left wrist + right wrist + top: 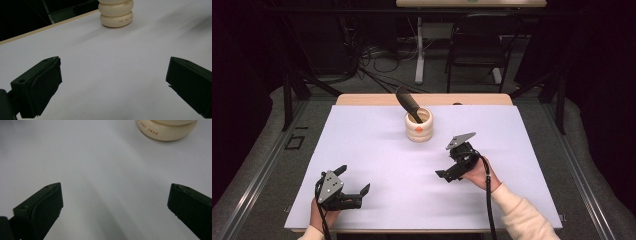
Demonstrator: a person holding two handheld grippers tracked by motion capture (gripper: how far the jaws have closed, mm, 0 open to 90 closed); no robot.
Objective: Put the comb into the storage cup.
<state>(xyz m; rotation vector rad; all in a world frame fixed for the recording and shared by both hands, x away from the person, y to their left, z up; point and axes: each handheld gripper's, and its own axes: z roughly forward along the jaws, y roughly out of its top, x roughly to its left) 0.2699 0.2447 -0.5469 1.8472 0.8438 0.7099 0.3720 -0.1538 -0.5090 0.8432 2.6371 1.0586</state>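
- Standing near the far edge of the table, at its middle, a cream ribbed pot is seen with a dark utensil leaning out of it.
- The right gripper is held nearest the pot, jaws spread wide, nothing pinched.
- The left gripper is kept near the front left corner, jaws likewise spread and empty.
- The pot could be tipped if the slanted utensil were pulled sideways instead of lifted along its lean.
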